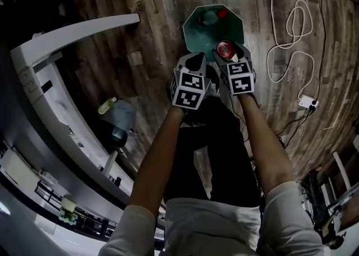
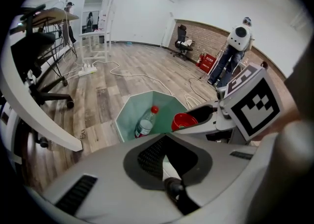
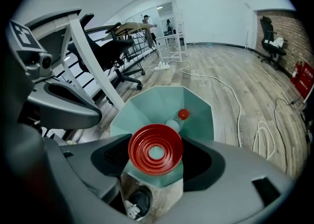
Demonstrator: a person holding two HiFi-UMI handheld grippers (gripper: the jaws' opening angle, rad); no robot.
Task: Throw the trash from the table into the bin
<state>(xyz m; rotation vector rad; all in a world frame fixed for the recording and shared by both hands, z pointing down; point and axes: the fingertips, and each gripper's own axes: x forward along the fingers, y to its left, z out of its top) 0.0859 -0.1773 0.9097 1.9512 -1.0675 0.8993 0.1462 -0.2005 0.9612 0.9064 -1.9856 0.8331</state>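
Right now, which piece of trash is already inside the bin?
The bottle with the red cap: it lies inside the green bin. The red cup is outside it, held by the right gripper above the bin's rim.

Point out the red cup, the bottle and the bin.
red cup (image 3: pixel 155 149): right gripper view, its ringed round face.
bottle (image 2: pixel 144 126): left gripper view, its labelled body.
bin (image 1: pixel 196 35): head view, bare inner wall.

Dim, contrasty head view, bright evenly lit gripper views, heavy fisheye curving at edges, black corners, nearest foreground blurred.
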